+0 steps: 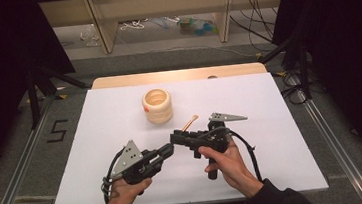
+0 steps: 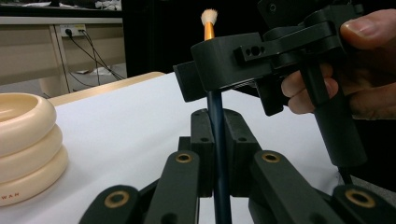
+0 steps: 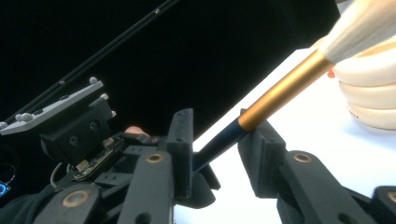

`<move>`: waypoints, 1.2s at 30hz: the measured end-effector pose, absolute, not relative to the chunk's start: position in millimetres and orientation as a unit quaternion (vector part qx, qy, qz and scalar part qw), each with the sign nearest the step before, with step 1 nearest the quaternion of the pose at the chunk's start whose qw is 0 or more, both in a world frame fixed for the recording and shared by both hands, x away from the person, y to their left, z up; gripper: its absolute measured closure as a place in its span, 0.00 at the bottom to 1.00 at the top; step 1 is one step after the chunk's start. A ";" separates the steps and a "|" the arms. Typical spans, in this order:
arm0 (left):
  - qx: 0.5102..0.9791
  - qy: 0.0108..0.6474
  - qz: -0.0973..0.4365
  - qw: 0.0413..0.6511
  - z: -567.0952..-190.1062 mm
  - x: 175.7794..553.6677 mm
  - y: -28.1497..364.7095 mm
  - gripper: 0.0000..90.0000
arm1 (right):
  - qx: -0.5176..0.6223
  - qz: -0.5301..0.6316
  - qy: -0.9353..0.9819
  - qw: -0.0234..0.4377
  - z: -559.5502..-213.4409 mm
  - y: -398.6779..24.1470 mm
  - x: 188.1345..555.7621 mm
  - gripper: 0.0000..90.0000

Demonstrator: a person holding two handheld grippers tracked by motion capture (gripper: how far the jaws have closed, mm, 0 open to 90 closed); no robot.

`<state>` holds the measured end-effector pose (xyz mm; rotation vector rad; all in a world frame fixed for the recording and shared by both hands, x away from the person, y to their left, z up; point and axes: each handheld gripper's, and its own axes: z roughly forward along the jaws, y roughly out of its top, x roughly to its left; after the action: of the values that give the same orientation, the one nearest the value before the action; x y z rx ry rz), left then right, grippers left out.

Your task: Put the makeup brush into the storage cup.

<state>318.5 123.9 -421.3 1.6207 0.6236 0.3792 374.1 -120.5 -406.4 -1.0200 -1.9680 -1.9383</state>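
Observation:
A makeup brush (image 2: 208, 29) with a dark blue handle, gold ferrule (image 3: 285, 88) and pale bristles stands upright between both grippers. My left gripper (image 2: 218, 122) is shut on the handle low down. My right gripper (image 3: 215, 128) is open, its jaws on either side of the brush just below the ferrule, which rests against one jaw. In the high view the left gripper (image 1: 169, 149) and right gripper (image 1: 176, 137) meet tip to tip at the table's middle, and the brush tip (image 1: 191, 121) pokes out behind them. A cream ribbed holder (image 1: 157, 105) stands behind them.
The white table top (image 1: 97, 140) spreads around the grippers, with a wooden strip (image 1: 176, 75) along its far edge. Dark tripod legs and cables flank the table on the floor. The cream holder (image 2: 23, 140) sits close on the left in the left gripper view.

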 end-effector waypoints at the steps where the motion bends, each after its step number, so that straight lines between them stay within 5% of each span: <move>1: 0.708 0.271 0.165 0.631 -421.2 318.4 123.9 0.93 | -0.344 -0.656 -0.664 0.098 -406.5 -120.8 374.1 0.78; 9: 0.708 0.264 0.164 0.634 -422.2 319.3 123.7 0.86 | -0.320 -0.681 -0.647 0.119 -403.1 -119.9 369.9 0.93; 15: 0.714 0.263 0.173 0.626 -422.2 318.7 121.2 0.57 | -0.311 -0.681 -0.654 0.111 -401.2 -119.1 367.9 0.93; 20: 0.724 0.264 0.169 0.615 -423.6 319.5 120.4 0.50 | -0.290 -0.670 -0.679 0.072 -394.8 -119.9 367.0 0.93; 36: 0.742 0.264 0.153 0.597 -427.3 322.2 118.1 0.48 | -0.235 -0.610 -0.757 -0.002 -386.4 -112.9 360.4 0.93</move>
<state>322.2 118.1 -427.3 1.7217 0.6116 0.3547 360.4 -112.9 -386.4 -0.7377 -2.3808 -1.9184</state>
